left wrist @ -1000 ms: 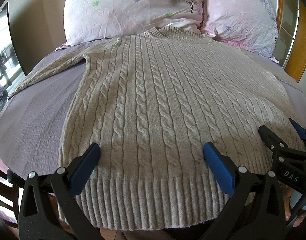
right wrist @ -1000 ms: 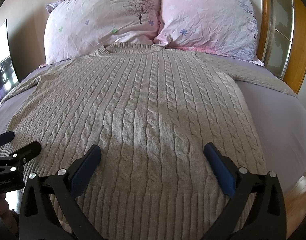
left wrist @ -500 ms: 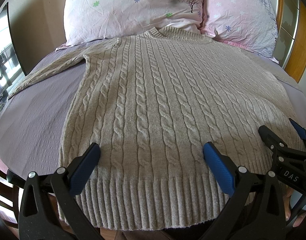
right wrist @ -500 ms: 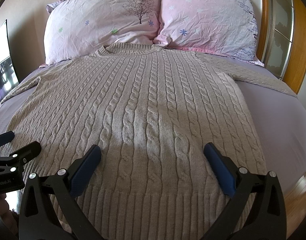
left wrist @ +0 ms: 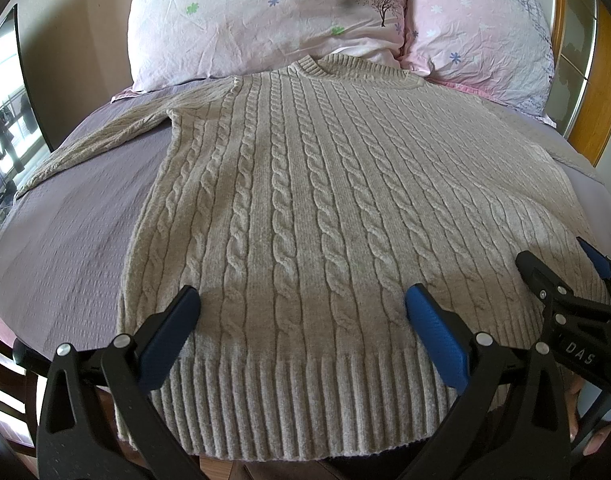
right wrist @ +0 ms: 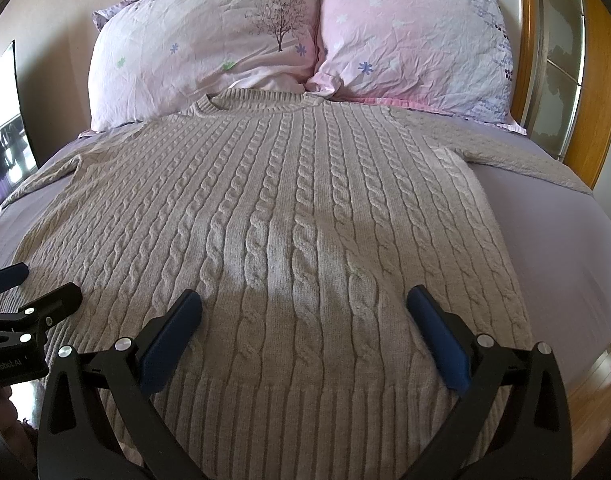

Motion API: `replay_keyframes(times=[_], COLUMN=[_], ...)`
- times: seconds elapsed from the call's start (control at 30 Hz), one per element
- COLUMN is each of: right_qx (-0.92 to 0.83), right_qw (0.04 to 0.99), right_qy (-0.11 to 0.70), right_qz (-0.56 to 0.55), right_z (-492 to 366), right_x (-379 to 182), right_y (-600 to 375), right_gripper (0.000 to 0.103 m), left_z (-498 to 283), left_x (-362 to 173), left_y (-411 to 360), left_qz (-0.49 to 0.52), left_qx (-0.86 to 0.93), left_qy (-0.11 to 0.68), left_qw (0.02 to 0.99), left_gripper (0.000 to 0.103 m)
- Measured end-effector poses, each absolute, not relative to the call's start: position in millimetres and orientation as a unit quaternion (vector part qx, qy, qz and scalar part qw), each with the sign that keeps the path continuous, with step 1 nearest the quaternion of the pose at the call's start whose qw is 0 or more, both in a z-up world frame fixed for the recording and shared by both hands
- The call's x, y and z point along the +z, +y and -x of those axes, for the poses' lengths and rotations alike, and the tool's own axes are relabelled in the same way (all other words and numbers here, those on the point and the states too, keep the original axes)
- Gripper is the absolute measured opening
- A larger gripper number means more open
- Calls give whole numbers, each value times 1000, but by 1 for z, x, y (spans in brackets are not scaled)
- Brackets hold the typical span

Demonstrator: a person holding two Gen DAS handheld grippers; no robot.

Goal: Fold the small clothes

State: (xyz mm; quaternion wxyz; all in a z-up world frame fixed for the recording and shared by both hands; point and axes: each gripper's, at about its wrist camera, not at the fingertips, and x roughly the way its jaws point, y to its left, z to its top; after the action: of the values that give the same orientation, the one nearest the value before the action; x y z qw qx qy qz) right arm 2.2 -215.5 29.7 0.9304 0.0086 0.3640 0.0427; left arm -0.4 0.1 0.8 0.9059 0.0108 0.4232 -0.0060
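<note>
A beige cable-knit sweater [left wrist: 305, 200] lies flat, front up, on the bed, collar toward the pillows and ribbed hem toward me; it also shows in the right wrist view [right wrist: 289, 232]. Its sleeves spread out to both sides. My left gripper [left wrist: 301, 312] is open and empty, hovering over the hem's left half. My right gripper [right wrist: 303, 312] is open and empty over the hem's right half. Each gripper shows at the edge of the other's view: the right gripper [left wrist: 561, 264] and the left gripper [right wrist: 37, 288].
A lilac bedsheet [left wrist: 73, 232] covers the bed. Two pink floral pillows [right wrist: 209, 52] [right wrist: 409, 36] lean at the head. A wooden headboard [right wrist: 597, 80] stands at the right. A dark screen [left wrist: 29, 92] stands at the left. The bed's near edge is just below the hem.
</note>
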Motion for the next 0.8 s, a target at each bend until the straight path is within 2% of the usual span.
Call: replay_keyframes(times=[0.17, 0.3, 0.43, 0.53, 0.57, 0.6, 0.63, 0.7, 0.8], right_qx=[91, 165, 56, -43, -64, -95, -123, -175, -214], right_qw=[931, 916, 930, 913, 905, 891, 878, 850, 814], right_qy=[355, 351, 323, 326, 329, 333, 337, 343, 356], right_qz=[-2, -108, -165, -240, -262, -295, -319, -360, -406], right_z=[-3, -24, -61, -104, -113, -128, -140, -161, -187], right_x=[31, 58, 86, 88, 85, 79, 73, 58, 35], right_y=[-223, -284, -378, -469, -492, -523, -547, -591, -632], right_gripper=[102, 102, 102, 102, 97, 87, 82, 78, 67], left_z=[4, 1, 1, -6, -8, -13, -20, -32, -56], left_x=[7, 8, 10, 25, 31, 38, 45, 53, 60], left_y=[0, 2, 6, 26, 33, 44, 55, 75, 111], left_qz=[-17, -23, -16, 15, 25, 39, 51, 70, 103], left_qx=[-9, -25, -49, -67, -69, -70, -68, -59, -26], left_qy=[411, 392, 370, 323, 310, 294, 282, 272, 269], left_qw=[912, 919, 928, 944, 948, 952, 955, 958, 957], left_gripper=[101, 101, 101, 101, 101, 101, 101, 101, 101])
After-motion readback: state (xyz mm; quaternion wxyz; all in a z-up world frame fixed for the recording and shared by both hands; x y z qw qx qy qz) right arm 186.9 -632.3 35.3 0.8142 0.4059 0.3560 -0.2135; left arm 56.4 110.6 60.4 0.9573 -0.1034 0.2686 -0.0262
